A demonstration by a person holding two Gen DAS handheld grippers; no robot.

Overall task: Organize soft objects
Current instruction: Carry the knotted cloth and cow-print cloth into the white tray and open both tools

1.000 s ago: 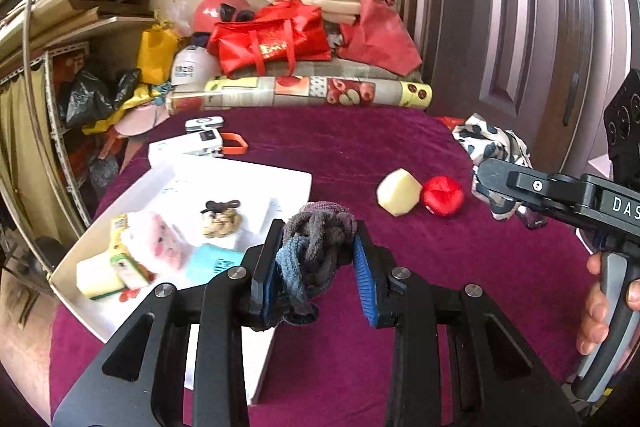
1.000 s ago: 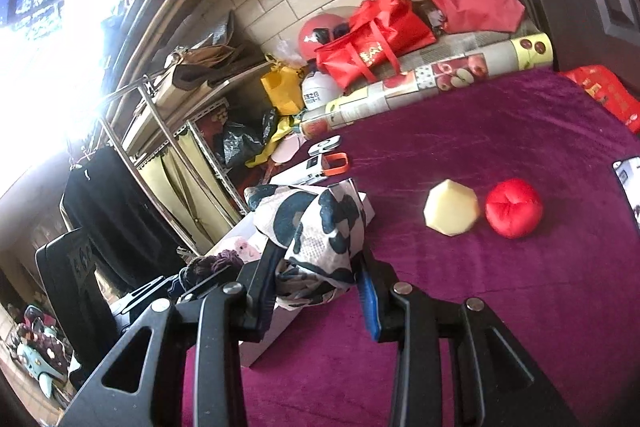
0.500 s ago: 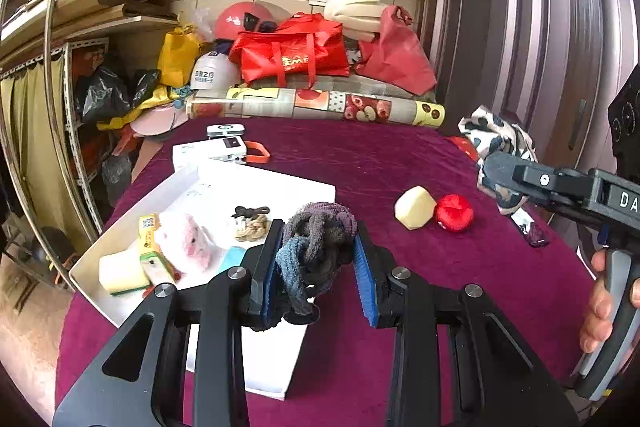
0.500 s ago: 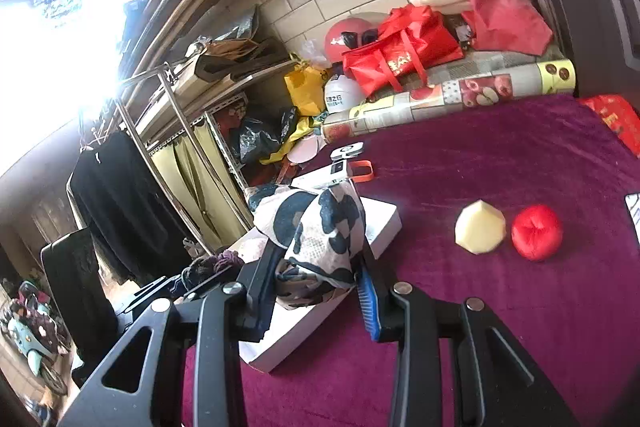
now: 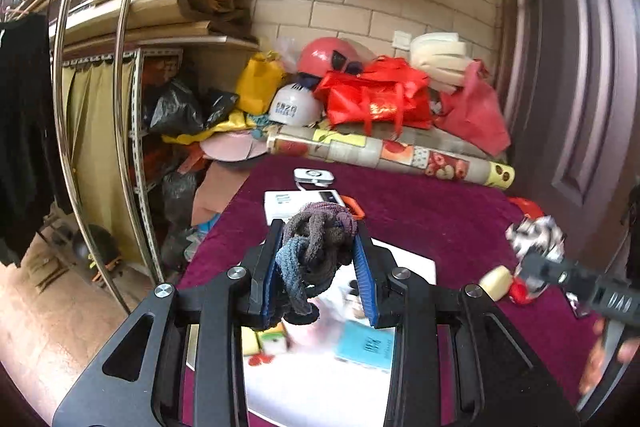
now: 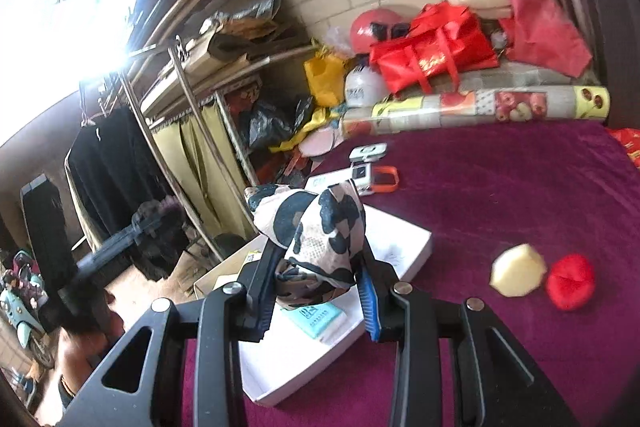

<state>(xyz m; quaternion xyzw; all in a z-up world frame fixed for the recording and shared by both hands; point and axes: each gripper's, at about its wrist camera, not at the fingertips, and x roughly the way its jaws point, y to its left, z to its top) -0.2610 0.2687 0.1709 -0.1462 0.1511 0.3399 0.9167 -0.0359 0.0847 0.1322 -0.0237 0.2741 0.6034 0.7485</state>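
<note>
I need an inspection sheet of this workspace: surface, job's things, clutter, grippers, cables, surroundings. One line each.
Surface: purple cloth on the table.
Job's things: white tray with small items; cream ball and red ball touching on the cloth.
Clutter: red bags, helmets, patterned roll at the far edge.
Grippers: left gripper shut on grey cloth; right gripper shut on spotted cloth.
Cables: nothing seen.
Surroundings: brick wall, shelf rack, door.

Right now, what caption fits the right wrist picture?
Right tongs clutch a spotted cloth above the white tray.
</note>
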